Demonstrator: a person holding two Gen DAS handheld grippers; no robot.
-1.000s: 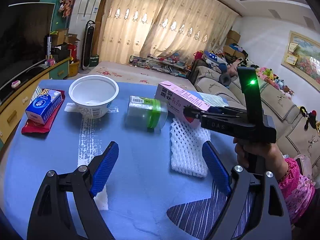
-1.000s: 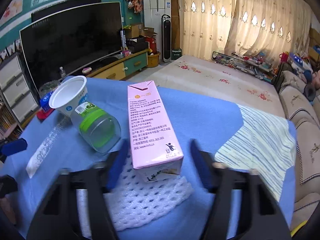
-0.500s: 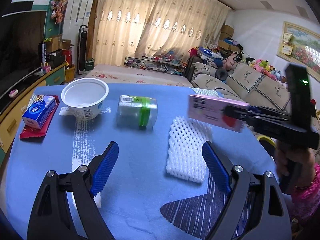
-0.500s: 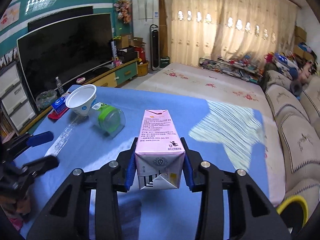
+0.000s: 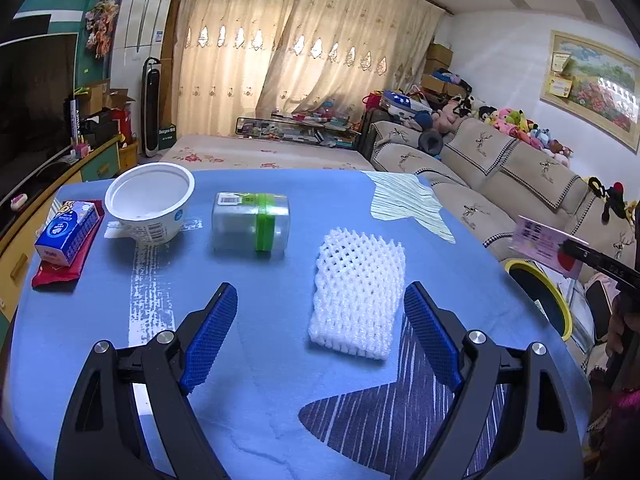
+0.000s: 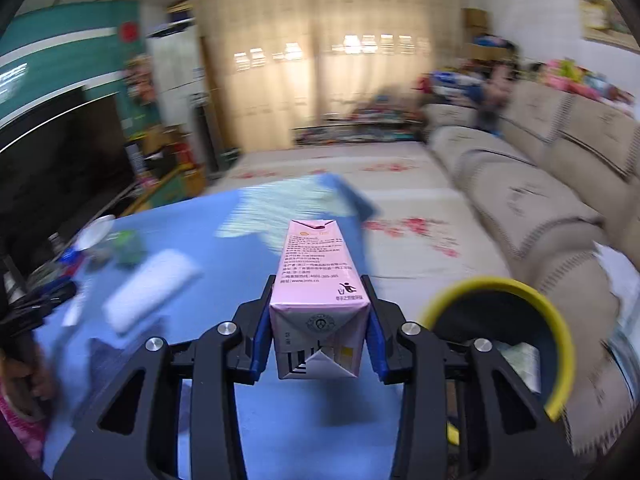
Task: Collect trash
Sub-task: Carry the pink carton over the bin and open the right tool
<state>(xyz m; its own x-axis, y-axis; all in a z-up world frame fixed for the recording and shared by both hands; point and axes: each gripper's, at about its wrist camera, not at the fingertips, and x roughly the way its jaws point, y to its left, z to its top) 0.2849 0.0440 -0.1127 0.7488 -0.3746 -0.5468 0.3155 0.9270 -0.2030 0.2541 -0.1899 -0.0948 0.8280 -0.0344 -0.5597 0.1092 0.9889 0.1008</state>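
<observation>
My right gripper point(image 6: 318, 334) is shut on a pink milk carton point(image 6: 316, 280) and holds it in the air over the table's right edge, left of a yellow-rimmed bin point(image 6: 516, 340). The carton also shows in the left wrist view point(image 5: 544, 246), beside the bin point(image 5: 540, 300). My left gripper point(image 5: 320, 340) is open and empty, low over the blue table point(image 5: 240, 412). A white foam net point(image 5: 358, 290) lies between its fingers, ahead. A clear jar with a green band point(image 5: 252, 222) lies on its side behind. A white bowl point(image 5: 149, 200) stands at the back left.
A blue tissue pack point(image 5: 66, 232) sits on a red wrapper point(image 5: 60, 270) at the table's left edge. A beige sofa point(image 5: 500, 172) runs along the right. A TV cabinet point(image 5: 48, 176) stands to the left.
My right gripper closed on the pink carton, lifted it off the table and swung it right toward the bin. My left gripper has stayed open and almost still.
</observation>
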